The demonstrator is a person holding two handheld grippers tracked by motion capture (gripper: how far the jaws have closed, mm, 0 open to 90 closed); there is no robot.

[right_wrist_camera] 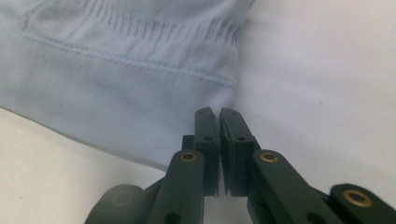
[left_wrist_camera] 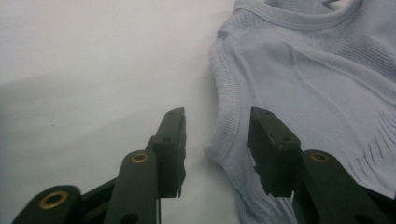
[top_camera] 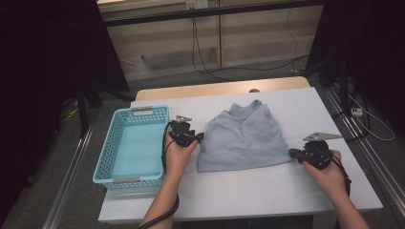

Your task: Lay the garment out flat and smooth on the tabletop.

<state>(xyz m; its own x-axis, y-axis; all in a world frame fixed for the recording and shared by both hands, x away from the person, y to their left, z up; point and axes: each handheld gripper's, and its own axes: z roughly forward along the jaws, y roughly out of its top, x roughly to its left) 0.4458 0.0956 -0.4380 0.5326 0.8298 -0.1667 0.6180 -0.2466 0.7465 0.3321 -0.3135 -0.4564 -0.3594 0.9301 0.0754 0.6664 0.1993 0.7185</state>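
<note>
1. Covering most of a wooden table [top_camera: 224, 88], a white sheet [top_camera: 248, 191] gives a plain work surface; the person's 2 forearms come in from the near edge.
2. Lying flat at the centre of the sheet, a pale blue-grey knit top [top_camera: 243, 138] is folded in, collar at the far side and hem at the near side, probably so its edges can be reached from both sides.
3. Sitting at the left, just beside the top, a turquoise plastic basket [top_camera: 107, 155] stands open, likely waiting to receive the garment.
4. Resting at the top's left edge, the left gripper [top_camera: 197, 137] has its jaws spread apart with nothing between them. In the left gripper view, the left gripper [left_wrist_camera: 217, 140] straddles the ribbed side edge, seemingly lined up to pinch it.
5. Sitting at the near right corner of the hem, the right gripper [top_camera: 291, 152] has its jaws pressed together. In the right gripper view, the right gripper [right_wrist_camera: 219, 126] meets the hem's corner; whether any cloth is pinched cannot be told.
</note>
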